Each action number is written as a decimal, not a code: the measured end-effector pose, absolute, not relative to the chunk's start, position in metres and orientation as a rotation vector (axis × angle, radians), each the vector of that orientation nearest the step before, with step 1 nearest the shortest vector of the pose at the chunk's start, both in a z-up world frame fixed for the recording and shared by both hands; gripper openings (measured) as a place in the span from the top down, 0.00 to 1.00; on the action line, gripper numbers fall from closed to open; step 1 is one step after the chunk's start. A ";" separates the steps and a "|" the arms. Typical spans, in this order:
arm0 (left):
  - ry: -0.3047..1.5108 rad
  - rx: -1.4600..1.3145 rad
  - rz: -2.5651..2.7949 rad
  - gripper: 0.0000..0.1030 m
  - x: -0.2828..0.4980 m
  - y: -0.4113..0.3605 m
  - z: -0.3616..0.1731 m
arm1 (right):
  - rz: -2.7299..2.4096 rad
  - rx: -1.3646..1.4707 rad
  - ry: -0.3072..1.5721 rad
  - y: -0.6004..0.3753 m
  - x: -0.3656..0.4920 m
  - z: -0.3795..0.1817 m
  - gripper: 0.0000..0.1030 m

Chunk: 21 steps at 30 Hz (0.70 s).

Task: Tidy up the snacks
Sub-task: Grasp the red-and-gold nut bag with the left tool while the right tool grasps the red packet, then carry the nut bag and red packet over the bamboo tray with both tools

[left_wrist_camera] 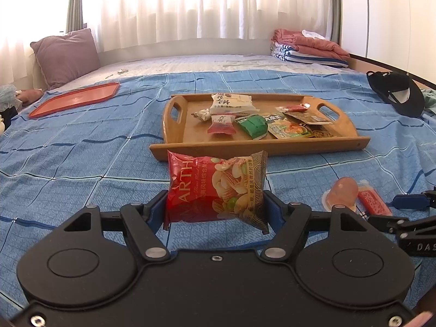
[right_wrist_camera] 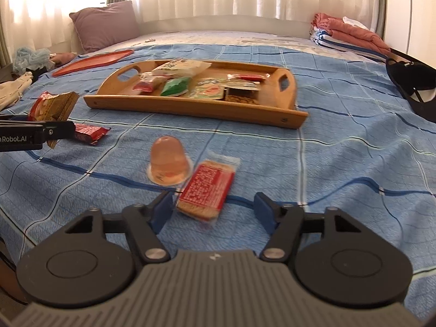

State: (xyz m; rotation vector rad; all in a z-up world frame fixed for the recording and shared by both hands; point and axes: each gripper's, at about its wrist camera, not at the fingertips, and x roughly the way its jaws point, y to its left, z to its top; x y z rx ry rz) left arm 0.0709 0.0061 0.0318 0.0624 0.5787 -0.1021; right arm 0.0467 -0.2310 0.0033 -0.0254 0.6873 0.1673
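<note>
My left gripper [left_wrist_camera: 215,204] is shut on a red nut-mix snack bag [left_wrist_camera: 216,188] and holds it above the blue bedspread, in front of the wooden tray [left_wrist_camera: 261,147]. The tray holds several snack packets. In the right wrist view the same bag [right_wrist_camera: 51,106] shows at the left in the left gripper. My right gripper [right_wrist_camera: 214,208] is open and empty, just in front of a red cracker packet [right_wrist_camera: 208,186]. A pink jelly cup [right_wrist_camera: 169,162] stands left of the packet. A small red wrapper [right_wrist_camera: 90,133] lies further left.
An orange tray lid [left_wrist_camera: 73,99] lies at the back left. A purple pillow [left_wrist_camera: 65,55] leans at the headboard. Folded towels [left_wrist_camera: 308,47] sit at the back right. A black cap [left_wrist_camera: 396,94] lies at the right edge.
</note>
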 end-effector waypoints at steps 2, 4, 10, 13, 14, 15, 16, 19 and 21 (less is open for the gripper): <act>0.579 0.065 -0.103 0.32 0.071 0.006 0.031 | 0.158 -0.026 0.686 -0.234 0.046 0.005 0.31; 0.580 0.063 -0.103 0.32 0.071 0.006 0.031 | 0.144 -0.022 0.684 -0.236 0.045 0.005 0.31; 0.585 0.062 -0.103 0.32 0.072 0.004 0.030 | 0.147 -0.013 0.684 -0.235 0.051 0.005 0.35; 0.587 0.063 -0.104 0.32 0.073 0.003 0.029 | 0.156 -0.007 0.684 -0.229 0.056 0.005 0.38; 0.588 0.063 -0.105 0.32 0.073 0.004 0.029 | 0.156 -0.008 0.684 -0.227 0.058 0.005 0.40; 0.589 0.062 -0.106 0.32 0.074 0.004 0.029 | 0.158 -0.009 0.684 -0.226 0.059 0.004 0.48; 0.590 0.062 -0.106 0.32 0.074 0.005 0.029 | 0.157 -0.010 0.684 -0.224 0.059 0.005 0.52; 0.589 0.056 -0.105 0.32 0.075 0.005 0.029 | 0.155 -0.009 0.683 -0.223 0.060 0.006 0.62; 0.589 0.048 -0.105 0.32 0.076 0.007 0.030 | 0.162 0.001 0.687 -0.224 0.061 0.008 0.62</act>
